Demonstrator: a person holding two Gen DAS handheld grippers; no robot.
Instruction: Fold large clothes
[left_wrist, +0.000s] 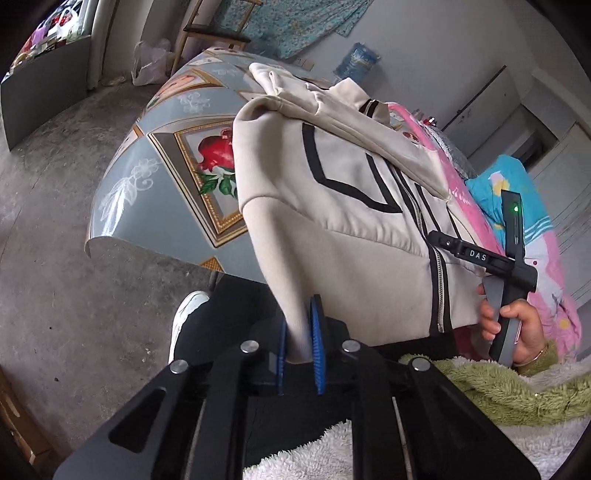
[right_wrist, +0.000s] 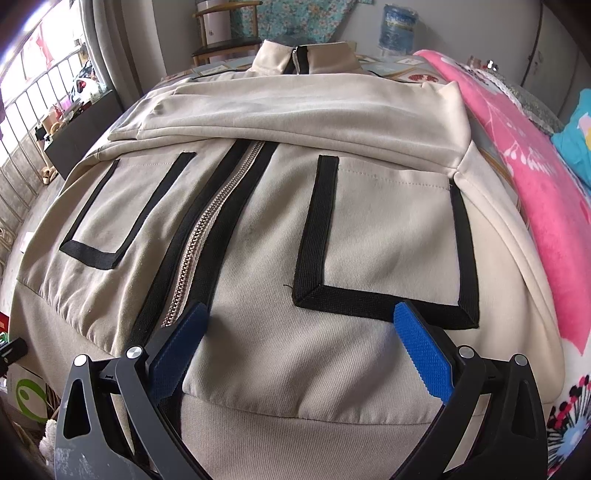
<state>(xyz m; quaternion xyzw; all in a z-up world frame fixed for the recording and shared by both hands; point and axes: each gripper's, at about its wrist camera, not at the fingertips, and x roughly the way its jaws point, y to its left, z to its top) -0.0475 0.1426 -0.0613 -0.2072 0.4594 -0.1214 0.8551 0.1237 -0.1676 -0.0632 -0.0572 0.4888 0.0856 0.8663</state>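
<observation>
Left gripper (left_wrist: 300, 338) jaws clamp the hem of the beige black-trimmed zip jacket (right_wrist: 280, 221) at the bench's near edge; right gripper (right_wrist: 301, 345) jaws stand apart above it.

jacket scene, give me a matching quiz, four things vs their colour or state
Things:
1. left hand-held gripper
2. right hand-held gripper
3. jacket
4. blanket

States:
A. pink, beside the jacket
B. open, jaws spread over the hem
C. beige with black trim, zipped up
D. shut on a corner of the jacket

Pairs: 1-D, 2-B, 3-C, 4-A
</observation>
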